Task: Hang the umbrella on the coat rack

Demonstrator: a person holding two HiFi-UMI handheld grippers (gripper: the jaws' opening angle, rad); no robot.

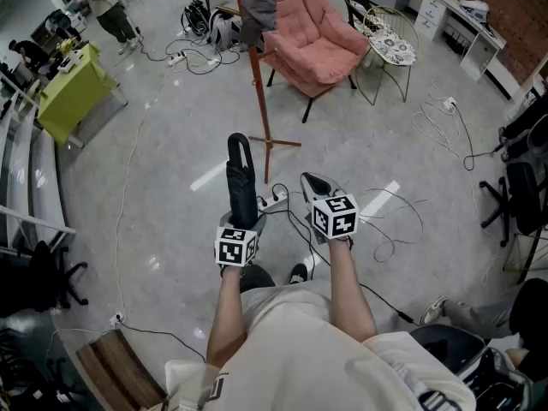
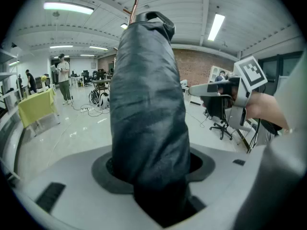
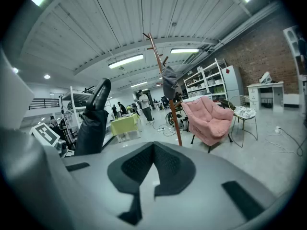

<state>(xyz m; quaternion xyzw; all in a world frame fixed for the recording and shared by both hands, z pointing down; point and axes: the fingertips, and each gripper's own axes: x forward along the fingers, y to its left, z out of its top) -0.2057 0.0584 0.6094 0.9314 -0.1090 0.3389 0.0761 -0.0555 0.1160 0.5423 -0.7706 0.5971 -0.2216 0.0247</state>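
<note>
A folded black umbrella [image 1: 241, 187] in its sleeve stands upright in my left gripper [image 1: 244, 223], whose jaws are shut on its lower part. In the left gripper view the umbrella [image 2: 148, 104] fills the middle, and its loop handle is at the top. My right gripper [image 1: 315, 181] hangs just to the right of it with its jaws shut on nothing. From the right gripper view the umbrella [image 3: 93, 123] shows at the left. The wooden coat rack [image 1: 257, 84] stands ahead on the floor with a grey garment [image 1: 259, 7] hung on it. The coat rack [image 3: 171, 107] also rises mid-frame in the right gripper view.
A pink armchair [image 1: 317, 37] and a wire chair [image 1: 390, 41] stand behind the rack. Cables and a power strip [image 1: 274, 199] lie on the floor below my grippers. A green table [image 1: 73, 88] is at the left, and office chairs [image 1: 518, 195] are at the right. A person [image 1: 107, 2] stands far back left.
</note>
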